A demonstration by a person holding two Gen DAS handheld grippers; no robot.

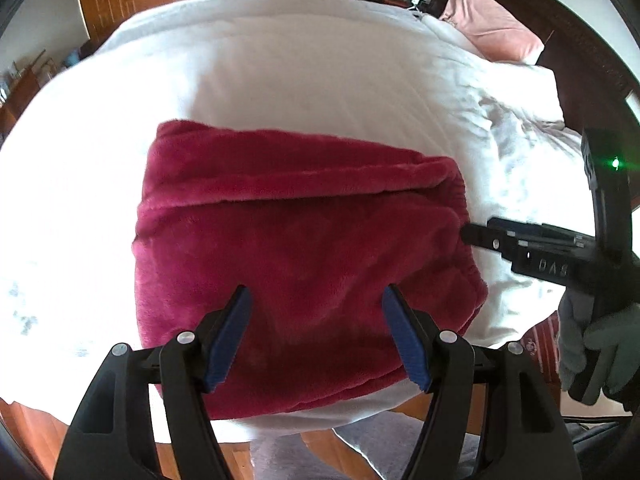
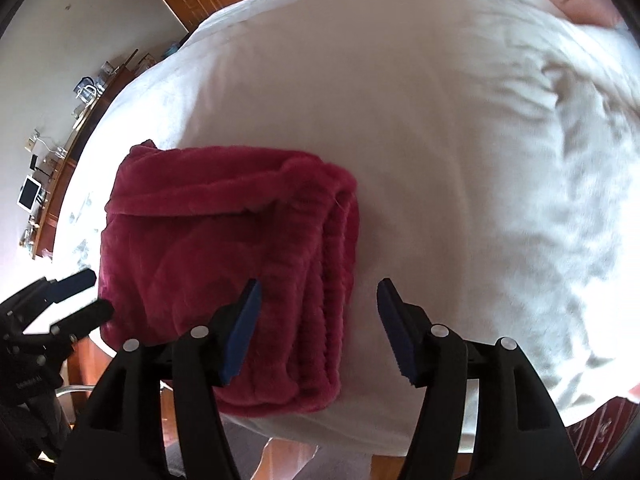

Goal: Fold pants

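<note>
Hovering apart and empty over the folded pants (image 1: 296, 248) on the bed (image 1: 304, 72), both fingers should lift straight off, right gripper (image 2: 318, 330) clearing the 3 o'clock edge, left gripper (image 1: 316, 336) likewise.

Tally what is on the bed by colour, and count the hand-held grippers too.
Red: 1, folded pants
Pink: 1, pillow
White: 1, bed cover
Black, blue pads: 2, left hand-held gripper and right hand-held gripper, both open and holding nothing
Total: 5
</note>
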